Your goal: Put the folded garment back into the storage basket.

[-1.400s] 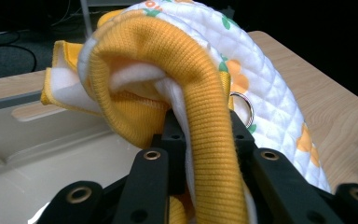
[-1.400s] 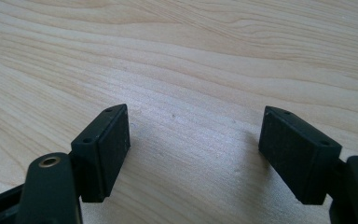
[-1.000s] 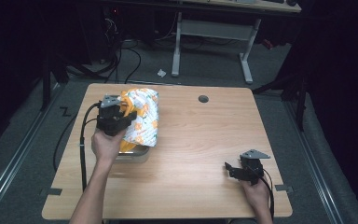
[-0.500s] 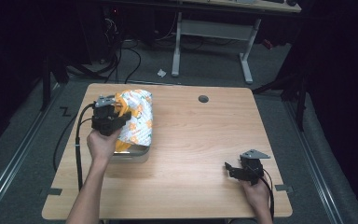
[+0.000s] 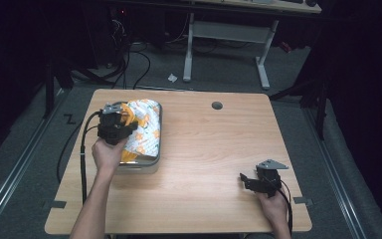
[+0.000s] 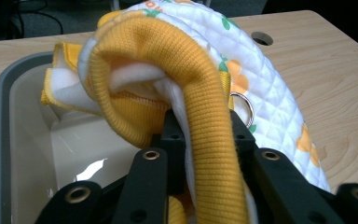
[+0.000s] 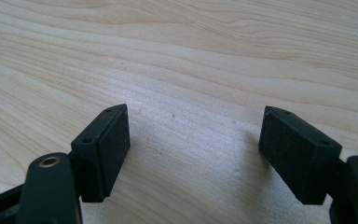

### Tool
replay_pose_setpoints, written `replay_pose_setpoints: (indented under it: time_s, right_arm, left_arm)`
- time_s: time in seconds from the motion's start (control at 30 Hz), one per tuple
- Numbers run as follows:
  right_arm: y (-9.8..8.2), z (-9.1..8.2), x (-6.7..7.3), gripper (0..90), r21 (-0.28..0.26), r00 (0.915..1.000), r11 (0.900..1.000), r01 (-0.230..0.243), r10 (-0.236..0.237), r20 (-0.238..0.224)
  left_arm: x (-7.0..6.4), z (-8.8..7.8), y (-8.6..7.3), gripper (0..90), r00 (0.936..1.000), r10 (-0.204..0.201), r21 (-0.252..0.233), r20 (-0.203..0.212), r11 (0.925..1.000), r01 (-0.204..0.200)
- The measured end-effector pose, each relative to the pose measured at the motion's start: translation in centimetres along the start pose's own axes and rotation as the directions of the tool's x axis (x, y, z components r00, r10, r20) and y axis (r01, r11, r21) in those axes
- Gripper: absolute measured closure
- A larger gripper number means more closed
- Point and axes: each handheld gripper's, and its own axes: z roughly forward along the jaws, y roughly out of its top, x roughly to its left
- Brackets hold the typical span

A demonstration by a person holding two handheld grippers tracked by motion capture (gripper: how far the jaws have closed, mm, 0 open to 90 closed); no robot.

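Observation:
A quilted white garment with orange and green prints and an orange ribbed trim hangs over a grey bin at the table's left. My left gripper is shut on the orange trim, holding the cloth above the bin. A metal ring shows on the cloth. My right gripper rests open near the table's front right, its pads just above bare wood with nothing between them.
The wooden table has a round cable hole at the back. A white desk frame and cables lie on the floor behind. The bin's cream inside is partly uncovered.
My left gripper has pulled the garment leftward and a little toward me, over the bin. The right gripper has stayed where it was.

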Motion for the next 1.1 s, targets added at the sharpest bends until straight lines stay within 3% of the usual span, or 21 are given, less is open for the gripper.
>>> replay_pose_setpoints:
  time_s: [0.73, 1.03, 1.1]
  right_arm:
    - [0.0, 0.0, 0.0, 24.7, 0.000, 1.0000, 1.000, 0.000, 0.000, 0.000]
    - [0.0, 0.0, 0.0, 24.7, 0.000, 1.0000, 1.000, -0.001, 0.001, 0.001]
    - [0.0, 0.0, 0.0, 24.7, 0.000, 1.0000, 1.000, -0.001, 0.001, 0.001]
  left_arm:
    - [0.8, 2.8, -0.6, 73.3, 0.9995, 0.013, 0.093, -0.029, 0.9956, -0.010]
    - [0.9, 4.3, -0.9, 72.0, 0.9988, 0.021, 0.152, -0.043, 0.9882, -0.015]
    - [0.9, 4.8, -1.0, 65.4, 0.9985, 0.011, 0.180, -0.053, 0.9837, -0.002]
